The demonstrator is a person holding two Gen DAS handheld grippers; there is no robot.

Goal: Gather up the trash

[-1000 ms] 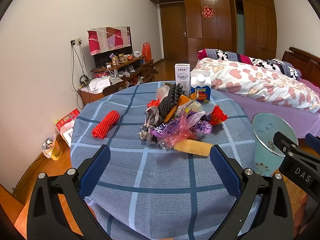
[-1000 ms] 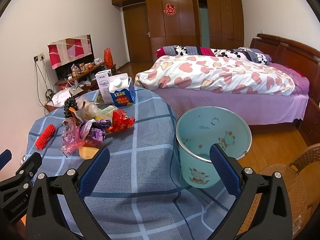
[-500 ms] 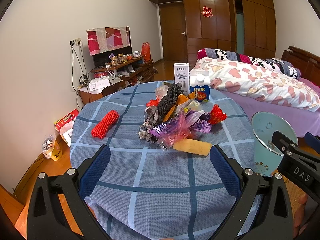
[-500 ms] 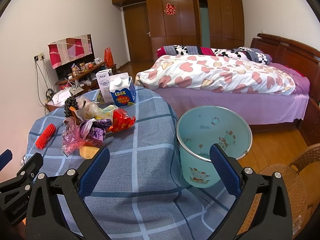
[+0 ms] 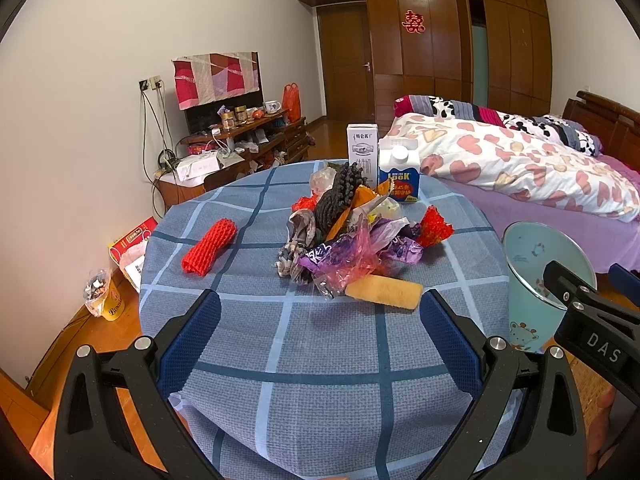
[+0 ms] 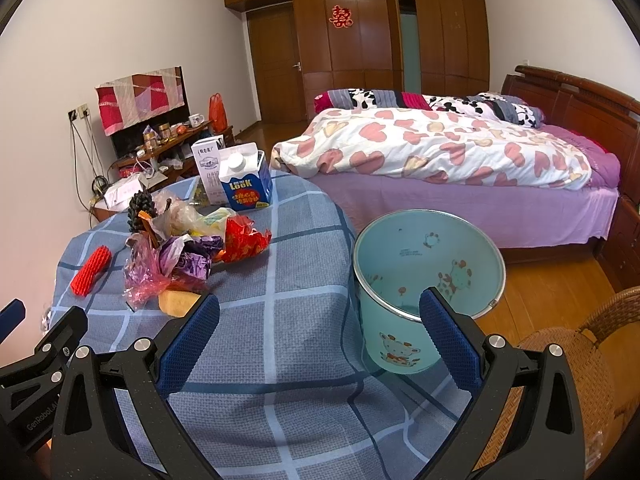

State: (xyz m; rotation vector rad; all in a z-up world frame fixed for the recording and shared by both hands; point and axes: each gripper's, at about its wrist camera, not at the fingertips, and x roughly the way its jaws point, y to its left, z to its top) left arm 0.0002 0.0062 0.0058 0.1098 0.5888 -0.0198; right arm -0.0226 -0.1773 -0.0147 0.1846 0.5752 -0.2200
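Both claws spread wide, empty, over the tabletop (image 5: 320,360).
Trash pile (image 5: 352,240) lies mid-tabletop; left claw (image 5: 320,332) faces it. Bin (image 6: 424,280) stands beside the tabletop, ahead of right claw (image 6: 320,332).

White walls (image 5: 100,40), wood floor (image 6: 540,280). Dark wooden wardrobe (image 6: 440,40) along far wall. Bed (image 6: 460,184) with heart-print quilt right; cluttered low cabinet (image 5: 240,148) left; wicker chair (image 6: 560,360) near.

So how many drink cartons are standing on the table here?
2, side by side at the table's far edge: a tall white carton on the left and a shorter blue-and-white carton on the right, behind the trash pile, which may hide others.
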